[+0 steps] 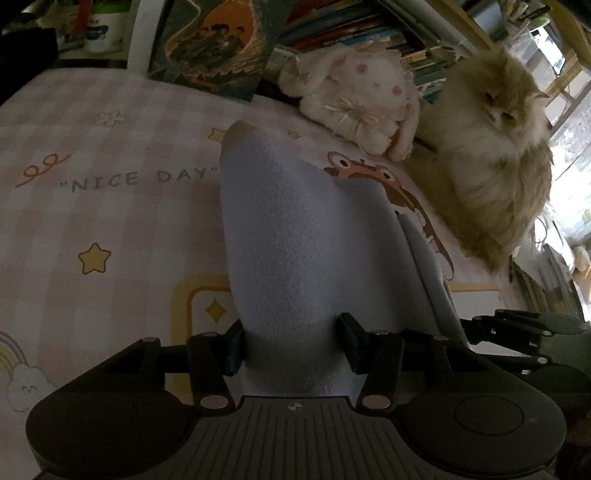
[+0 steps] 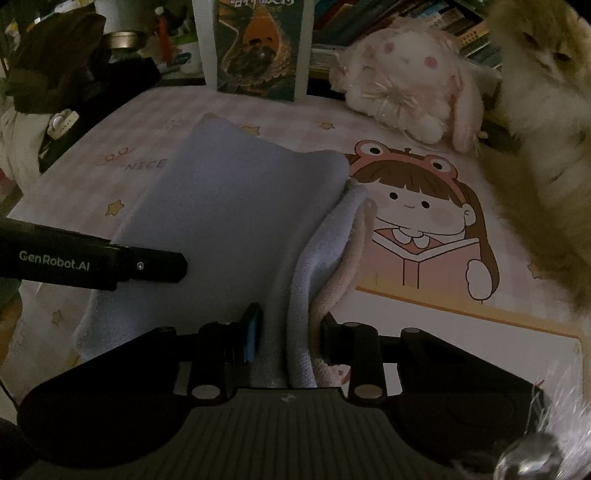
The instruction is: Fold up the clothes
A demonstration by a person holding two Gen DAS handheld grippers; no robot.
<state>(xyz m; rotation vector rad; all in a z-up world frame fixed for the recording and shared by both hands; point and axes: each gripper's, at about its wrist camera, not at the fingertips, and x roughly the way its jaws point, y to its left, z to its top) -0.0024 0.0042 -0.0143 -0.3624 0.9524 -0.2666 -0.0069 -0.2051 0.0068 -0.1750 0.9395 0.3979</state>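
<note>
A light blue knit cloth (image 1: 295,229) lies on the pink checked mat (image 1: 110,221), running away from me with a far corner sticking up. My left gripper (image 1: 293,347) is shut on its near end, the fabric bunched between the fingers. In the right wrist view the same cloth (image 2: 229,214) shows a folded right edge with a pale pink layer (image 2: 340,266) under it. My right gripper (image 2: 290,336) is shut on that near right edge. The left gripper (image 2: 110,264) reaches in over the cloth's left side. The right gripper (image 1: 517,332) sits just right of the left one.
A fluffy cat (image 1: 495,166) sits on the mat at the right, close to the cloth. A white plush rabbit (image 2: 410,88) leans at the back. An upright picture book (image 2: 258,48) and stacked books (image 1: 362,26) stand behind. A cartoon girl (image 2: 417,221) is printed on the mat.
</note>
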